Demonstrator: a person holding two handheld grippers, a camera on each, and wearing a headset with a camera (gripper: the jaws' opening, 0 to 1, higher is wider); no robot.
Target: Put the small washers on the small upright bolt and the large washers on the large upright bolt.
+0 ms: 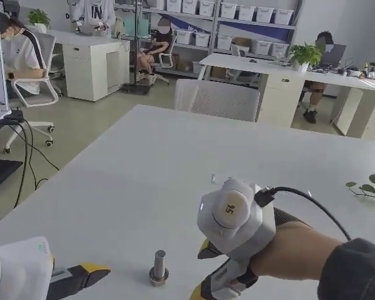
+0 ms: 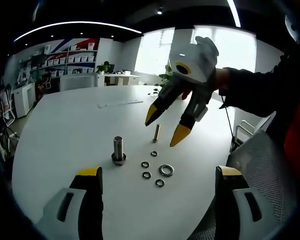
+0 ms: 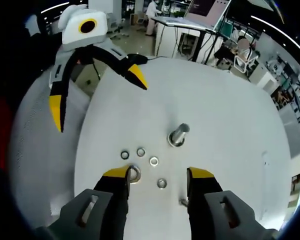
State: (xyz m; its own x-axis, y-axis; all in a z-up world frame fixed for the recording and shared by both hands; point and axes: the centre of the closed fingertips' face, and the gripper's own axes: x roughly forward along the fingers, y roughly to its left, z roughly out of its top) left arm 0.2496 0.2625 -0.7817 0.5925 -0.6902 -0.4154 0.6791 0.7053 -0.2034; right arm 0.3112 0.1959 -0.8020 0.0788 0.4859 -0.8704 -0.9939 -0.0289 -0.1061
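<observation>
Both sets of jaws are spread wide with nothing in them. The left gripper (image 2: 158,172) sits low over the tabletop (image 2: 65,130), and the right gripper (image 3: 158,172) faces it from the other side, so the two point at each other across the parts.

Right ahead of the left jaws, between the tips, there are four small washers (image 2: 145,164) in a loose bunch with one large washer (image 2: 166,170) among them, all lying flat. The large upright bolt (image 2: 118,150) stands just past the bunch, over toward the left-hand jaw. I can't tell if the ring at its foot is its own base or a washer. The small upright bolt (image 2: 156,132) is further out, right under the right gripper's spread tips.

In the right gripper view the large washer lies just beside one jaw tip. The big bolt is out ahead between the jaws, beyond the small washers. It's just bare tabletop between the jaws and the washers.

The tabletop is big, white and matte, with a leafy sprig (image 1: 372,186) at its far right edge and a mesh chair (image 1: 215,99) beyond it. The room is an open office with white desks, shelves of white bins (image 1: 237,9), a potted plant (image 1: 305,55) and people sitting at desks. A black cable (image 1: 312,203) runs off the right gripper, and the round disc (image 1: 230,209) on top of it reads "54".
</observation>
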